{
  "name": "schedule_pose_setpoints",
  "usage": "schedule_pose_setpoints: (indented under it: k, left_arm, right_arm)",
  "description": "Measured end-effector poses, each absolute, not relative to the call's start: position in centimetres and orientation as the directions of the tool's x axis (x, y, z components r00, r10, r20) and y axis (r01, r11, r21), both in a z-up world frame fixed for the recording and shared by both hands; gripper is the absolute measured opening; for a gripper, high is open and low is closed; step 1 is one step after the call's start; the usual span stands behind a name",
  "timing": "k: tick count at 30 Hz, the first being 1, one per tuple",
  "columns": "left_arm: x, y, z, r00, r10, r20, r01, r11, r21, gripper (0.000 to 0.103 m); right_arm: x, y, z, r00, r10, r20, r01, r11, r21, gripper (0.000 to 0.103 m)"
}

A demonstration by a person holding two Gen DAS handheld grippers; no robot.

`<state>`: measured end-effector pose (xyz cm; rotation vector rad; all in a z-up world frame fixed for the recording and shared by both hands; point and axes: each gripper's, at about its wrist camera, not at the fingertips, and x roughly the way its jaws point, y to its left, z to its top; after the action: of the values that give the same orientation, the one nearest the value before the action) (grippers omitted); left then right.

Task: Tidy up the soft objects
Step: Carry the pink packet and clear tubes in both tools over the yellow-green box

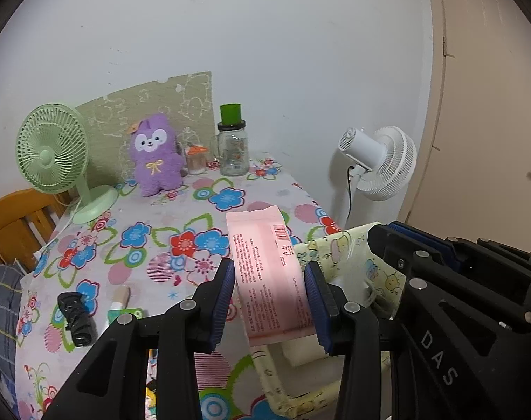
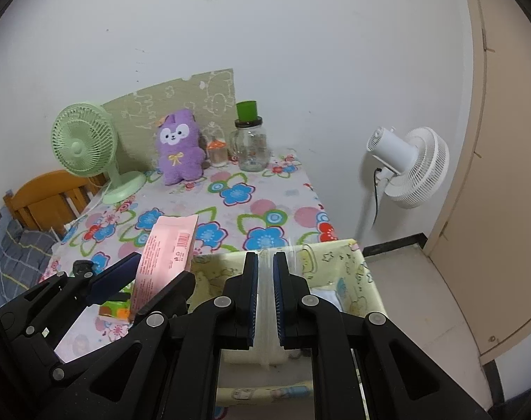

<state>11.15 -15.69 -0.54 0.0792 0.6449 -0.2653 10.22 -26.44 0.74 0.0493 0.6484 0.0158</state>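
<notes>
My left gripper [image 1: 269,273] is shut on a pink packet [image 1: 262,262] with printed text and a barcode, and holds it upright above the flowered tablecloth [image 1: 181,210]. The right wrist view shows the same packet [image 2: 167,252] in the left gripper [image 2: 162,267]. My right gripper [image 2: 265,257] is shut on a thin clear plastic wrapper [image 2: 265,297], over a yellow cartoon-print fabric box [image 2: 353,266] at the table's near right corner. That box [image 1: 388,273] sits just right of the pink packet. A purple plush toy [image 1: 157,155] stands at the back of the table.
At the back stand a green desk fan [image 1: 52,154] and a glass jar with a green lid [image 1: 233,147]. A black object [image 1: 76,318] and a green-orange packet [image 2: 116,311] lie near the front left. A white standing fan [image 1: 381,161] is beside the table, and a door [image 2: 503,175] is at the right.
</notes>
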Motion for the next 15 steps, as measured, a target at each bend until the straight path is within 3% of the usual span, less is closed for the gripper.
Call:
schedule_pose_setpoints:
  k: [15]
  left_arm:
    - [12.3, -18.4, -2.7, 0.719, -0.243, -0.651, 0.301, 0.953, -0.023, 0.042]
  right_arm:
    - [11.3, -28.7, -1.5, 0.754, 0.035, -0.656, 0.013, 0.998, 0.068, 0.012]
